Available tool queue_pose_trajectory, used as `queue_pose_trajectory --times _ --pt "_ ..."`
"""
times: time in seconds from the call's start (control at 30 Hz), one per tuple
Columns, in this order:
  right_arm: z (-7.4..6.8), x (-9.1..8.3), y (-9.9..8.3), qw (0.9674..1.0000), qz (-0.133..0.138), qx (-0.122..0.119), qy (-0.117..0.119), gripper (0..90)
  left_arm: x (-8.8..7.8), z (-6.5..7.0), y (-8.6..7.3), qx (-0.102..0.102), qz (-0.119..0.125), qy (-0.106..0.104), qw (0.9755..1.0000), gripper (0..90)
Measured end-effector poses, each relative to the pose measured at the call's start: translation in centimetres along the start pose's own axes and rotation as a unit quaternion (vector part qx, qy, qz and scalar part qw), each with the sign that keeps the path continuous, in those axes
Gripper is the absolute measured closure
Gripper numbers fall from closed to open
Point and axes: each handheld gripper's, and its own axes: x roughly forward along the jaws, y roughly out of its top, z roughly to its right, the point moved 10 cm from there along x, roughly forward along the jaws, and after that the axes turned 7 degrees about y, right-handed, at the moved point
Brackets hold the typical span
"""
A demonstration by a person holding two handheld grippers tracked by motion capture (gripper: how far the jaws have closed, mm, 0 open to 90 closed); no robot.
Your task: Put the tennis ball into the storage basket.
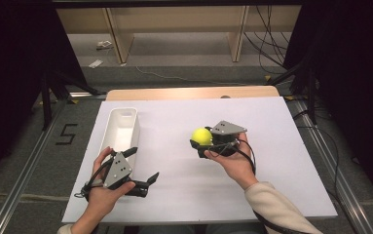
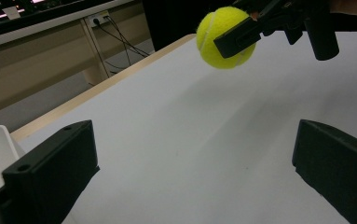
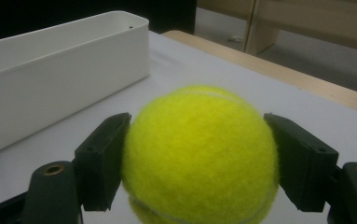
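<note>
right gripper (image 1: 204,143): jaws clamped on tennis ball (image 1: 201,136), lifted off table, right of white bin (image 1: 121,127) | left gripper (image 1: 142,165): jaws wide, empty, near bin's near end | progress: ball grasped; likely bin drop remains

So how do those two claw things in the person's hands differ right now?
The right gripper is shut on a yellow tennis ball and held above the table; the left gripper is open, holds nothing, and sits low beside the white bin. The right one is farther forward, the left nearer the person. Both have black jaws and a grey top plate.
</note>
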Motion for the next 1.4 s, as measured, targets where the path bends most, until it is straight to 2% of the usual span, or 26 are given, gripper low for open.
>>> queue_pose_trajectory --times 1.4 --pt "-1.9 1.6 1.0 0.9998 0.001 -0.007 0.021 26.7 -0.1 0.1 0.0 0.002 0.0 -0.001 1.0 0.0"
